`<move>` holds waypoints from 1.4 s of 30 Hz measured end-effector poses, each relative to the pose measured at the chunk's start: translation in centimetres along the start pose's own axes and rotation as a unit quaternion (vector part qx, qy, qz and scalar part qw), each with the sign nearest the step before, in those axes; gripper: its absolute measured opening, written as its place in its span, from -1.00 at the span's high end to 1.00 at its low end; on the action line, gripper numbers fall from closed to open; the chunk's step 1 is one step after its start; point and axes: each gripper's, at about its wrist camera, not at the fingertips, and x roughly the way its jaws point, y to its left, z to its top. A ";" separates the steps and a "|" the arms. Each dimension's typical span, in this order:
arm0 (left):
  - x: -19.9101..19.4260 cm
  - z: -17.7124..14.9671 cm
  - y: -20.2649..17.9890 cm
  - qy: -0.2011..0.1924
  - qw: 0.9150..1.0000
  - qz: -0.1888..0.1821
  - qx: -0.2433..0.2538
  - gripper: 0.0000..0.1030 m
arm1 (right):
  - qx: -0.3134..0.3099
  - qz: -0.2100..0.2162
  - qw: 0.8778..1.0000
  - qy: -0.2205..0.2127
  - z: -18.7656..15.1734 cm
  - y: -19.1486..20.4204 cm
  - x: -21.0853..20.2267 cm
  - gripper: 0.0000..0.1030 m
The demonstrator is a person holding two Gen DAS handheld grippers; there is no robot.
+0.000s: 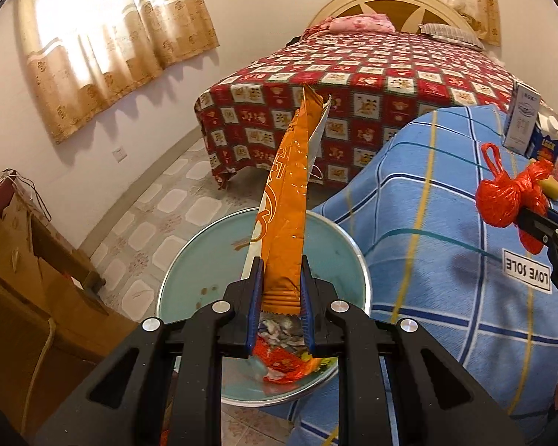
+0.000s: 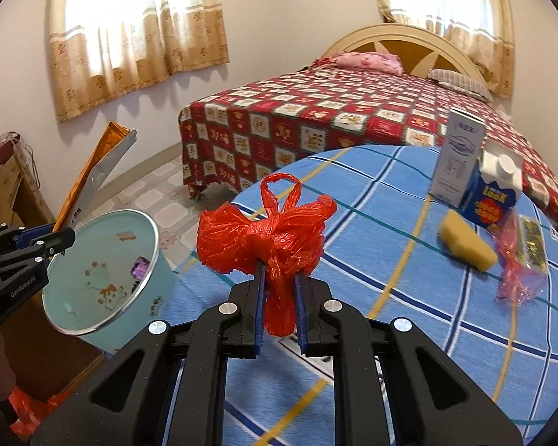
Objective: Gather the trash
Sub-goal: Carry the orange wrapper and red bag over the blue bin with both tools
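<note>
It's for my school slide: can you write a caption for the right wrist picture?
Right gripper holds a knotted red bag above the blue checked table, beside the bin.

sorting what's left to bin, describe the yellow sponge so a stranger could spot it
Start at the round table under the blue plaid cloth. On its far right side stand two cartons; the sponge lies just in front of the blue carton, left of a crumpled red wrapper. It is the only yellow, soft-edged block there.
</note>
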 end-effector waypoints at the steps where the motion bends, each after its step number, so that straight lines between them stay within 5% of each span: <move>1: 0.0 -0.1 0.2 0.000 1.000 0.002 -0.001 0.65 | -0.002 0.002 1.000 0.000 0.0 0.3 0.1 0.73; 42: 1.4 -2.8 7.5 0.022 0.998 0.053 -0.034 0.65 | -0.082 0.043 0.996 0.010 1.9 9.1 2.3 0.73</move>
